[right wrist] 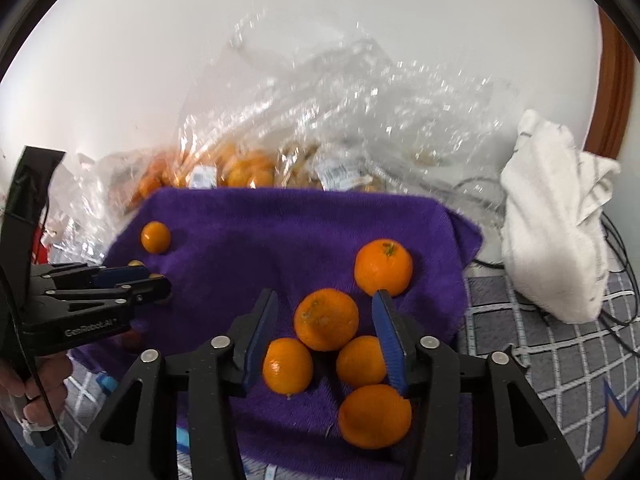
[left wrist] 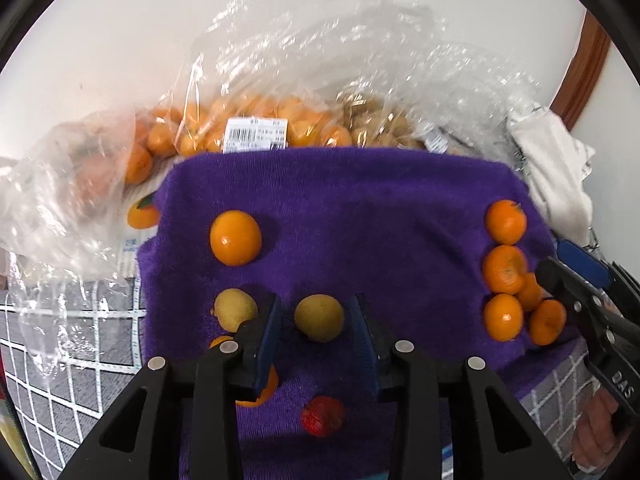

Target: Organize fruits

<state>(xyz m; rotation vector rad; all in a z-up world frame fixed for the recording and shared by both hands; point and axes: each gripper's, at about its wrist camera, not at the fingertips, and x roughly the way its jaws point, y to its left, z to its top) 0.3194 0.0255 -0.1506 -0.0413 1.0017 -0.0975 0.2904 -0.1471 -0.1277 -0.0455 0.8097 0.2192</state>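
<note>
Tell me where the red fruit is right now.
In the left wrist view, the red fruit lies on the purple towel near its front edge, just below the yellow-green fruit that sits between the left gripper's fingers.

Orange fruit point(left wrist: 262, 390) mostly hidden behind left tool point(left wrist: 316, 330) finger. Red fruit point(left wrist: 322, 416) blurred, kind not clear. Fruits inside plastic bags point(left wrist: 256, 120) veiled by glare; barcode label point(left wrist: 256, 134) text too small to read. In right wrist view bags were smeared by blur; yellow fruits hidden behind left tool. Hand point(left wrist: 600, 436) holding right tool point(right wrist: 326, 322) cut by picture edge.
</note>
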